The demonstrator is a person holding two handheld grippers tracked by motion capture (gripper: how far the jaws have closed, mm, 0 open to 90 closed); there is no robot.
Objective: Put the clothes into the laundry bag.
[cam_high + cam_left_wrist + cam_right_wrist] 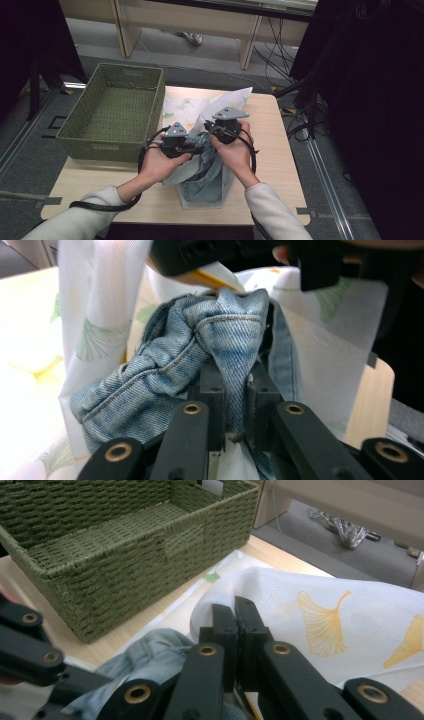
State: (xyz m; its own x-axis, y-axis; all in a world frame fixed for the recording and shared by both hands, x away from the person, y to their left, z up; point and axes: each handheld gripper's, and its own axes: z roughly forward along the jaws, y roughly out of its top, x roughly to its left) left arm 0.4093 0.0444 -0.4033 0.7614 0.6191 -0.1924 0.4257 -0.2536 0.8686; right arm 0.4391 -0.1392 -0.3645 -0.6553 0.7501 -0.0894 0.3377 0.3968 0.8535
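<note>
Pinching a fold of the denim garment (pixel 235 335), the left gripper (pixel 234 410) works beside the green wicker basket (pixel 112 107); the right gripper (pixel 235 630) clamps the leaf-print white cloth (pixel 320 610) just right of it.

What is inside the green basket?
The green basket looks empty: only its woven floor shows in the high view. The corner behind its near wall is hidden.
</note>
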